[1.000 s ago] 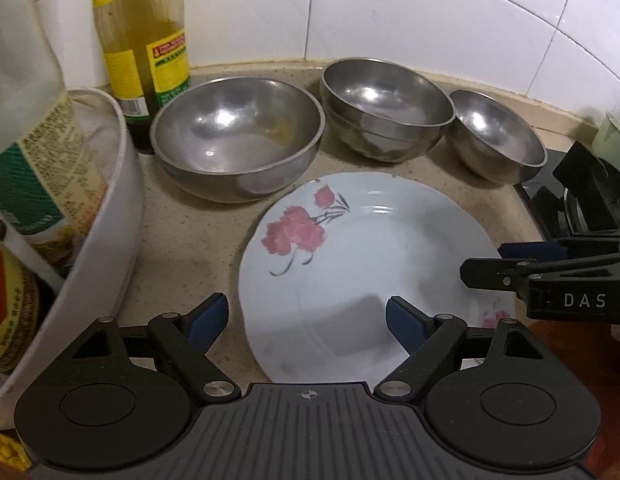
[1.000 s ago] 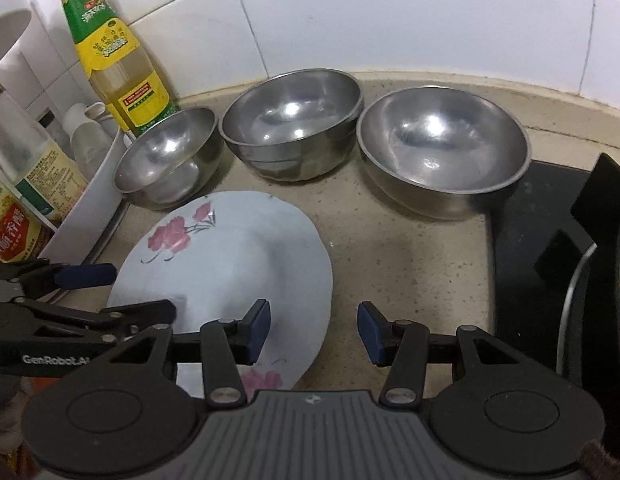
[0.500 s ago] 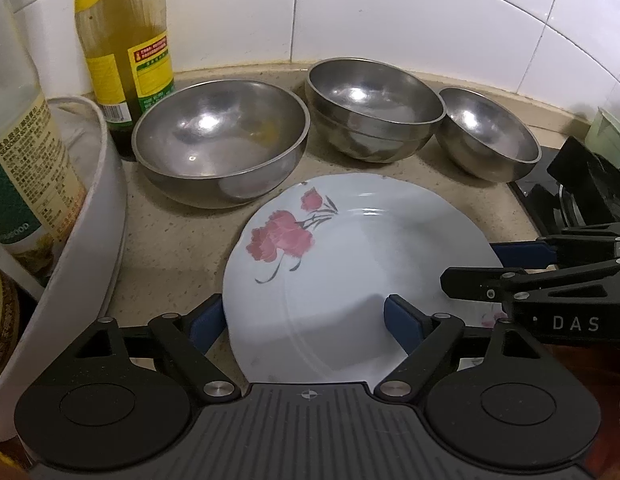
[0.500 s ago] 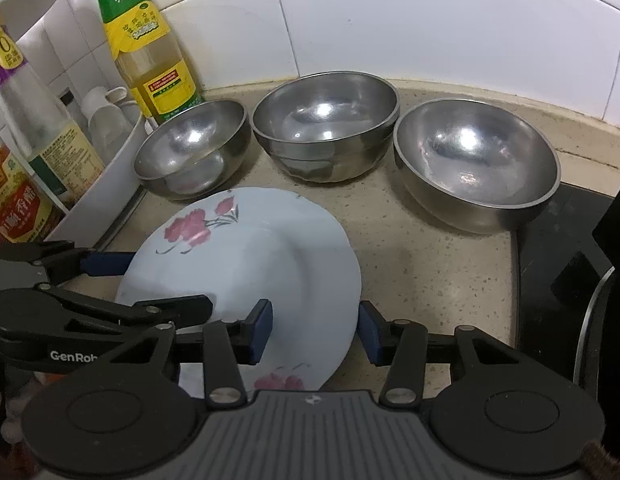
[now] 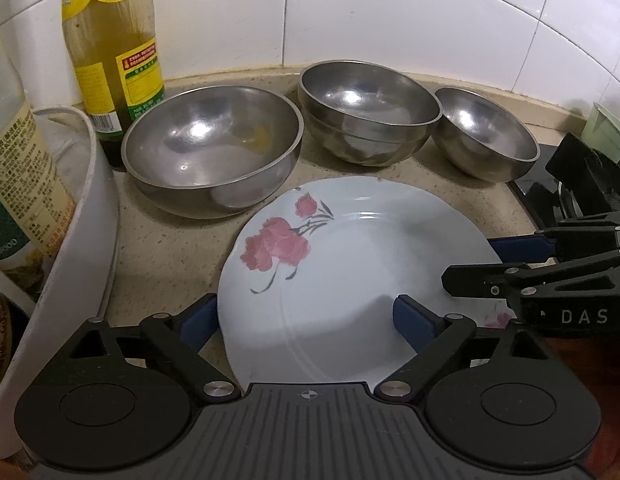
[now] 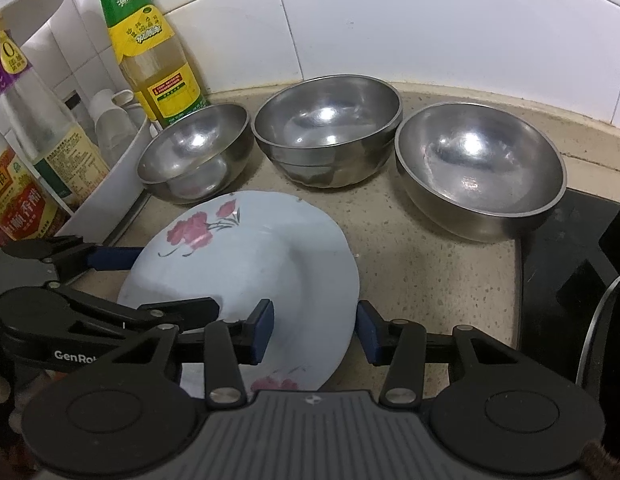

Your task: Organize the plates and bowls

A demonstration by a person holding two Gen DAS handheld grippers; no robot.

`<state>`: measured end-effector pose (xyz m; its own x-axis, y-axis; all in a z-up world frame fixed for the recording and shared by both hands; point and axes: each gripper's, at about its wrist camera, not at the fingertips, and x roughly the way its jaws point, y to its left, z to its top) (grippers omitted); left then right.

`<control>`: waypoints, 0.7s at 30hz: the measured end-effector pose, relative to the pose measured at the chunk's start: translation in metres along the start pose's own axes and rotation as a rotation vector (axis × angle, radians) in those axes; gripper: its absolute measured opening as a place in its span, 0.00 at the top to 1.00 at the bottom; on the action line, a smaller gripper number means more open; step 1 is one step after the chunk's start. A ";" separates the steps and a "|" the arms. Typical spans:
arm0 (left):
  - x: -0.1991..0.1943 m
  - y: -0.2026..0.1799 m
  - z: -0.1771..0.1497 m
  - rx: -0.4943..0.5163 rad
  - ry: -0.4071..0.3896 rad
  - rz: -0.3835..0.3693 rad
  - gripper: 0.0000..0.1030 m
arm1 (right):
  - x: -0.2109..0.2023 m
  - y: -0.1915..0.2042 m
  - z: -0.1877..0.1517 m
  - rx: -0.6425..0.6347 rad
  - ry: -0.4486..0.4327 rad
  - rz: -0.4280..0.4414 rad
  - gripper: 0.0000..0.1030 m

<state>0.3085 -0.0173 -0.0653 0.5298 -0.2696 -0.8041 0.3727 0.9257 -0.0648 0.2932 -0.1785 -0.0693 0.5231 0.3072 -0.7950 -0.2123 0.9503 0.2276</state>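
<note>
- While the left gripper [image 5: 305,320] opens its jaws, the flowered plate [image 5: 350,272] sits between them, its left rim beside one pad.
- Right gripper [image 6: 316,328] (jaws partly apart) straddles the plate's right edge, not visibly pinching.
- Beyond both jaws, three steel bowls [image 6: 330,136] line the counter [image 6: 410,248].
</note>
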 end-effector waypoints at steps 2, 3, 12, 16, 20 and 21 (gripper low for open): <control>0.001 0.000 0.000 0.001 -0.001 -0.001 0.06 | 0.000 0.001 0.000 -0.004 -0.004 -0.004 0.60; 0.001 -0.001 0.000 0.003 -0.002 -0.006 0.06 | 0.001 0.001 -0.001 -0.013 -0.008 -0.008 0.61; -0.002 -0.001 0.000 -0.024 0.012 0.009 0.09 | 0.000 -0.001 0.001 0.034 0.007 0.000 0.64; -0.009 0.000 0.003 -0.042 -0.010 0.009 0.09 | -0.004 -0.004 0.002 0.073 0.005 0.010 0.64; -0.015 -0.001 0.002 -0.034 -0.018 0.010 0.09 | -0.010 -0.006 0.001 0.097 -0.002 0.023 0.64; -0.016 -0.001 0.002 -0.032 -0.020 0.010 0.09 | -0.011 -0.006 0.001 0.098 -0.004 0.025 0.64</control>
<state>0.3010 -0.0148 -0.0515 0.5491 -0.2651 -0.7926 0.3425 0.9365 -0.0760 0.2897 -0.1874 -0.0612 0.5216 0.3307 -0.7865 -0.1437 0.9427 0.3011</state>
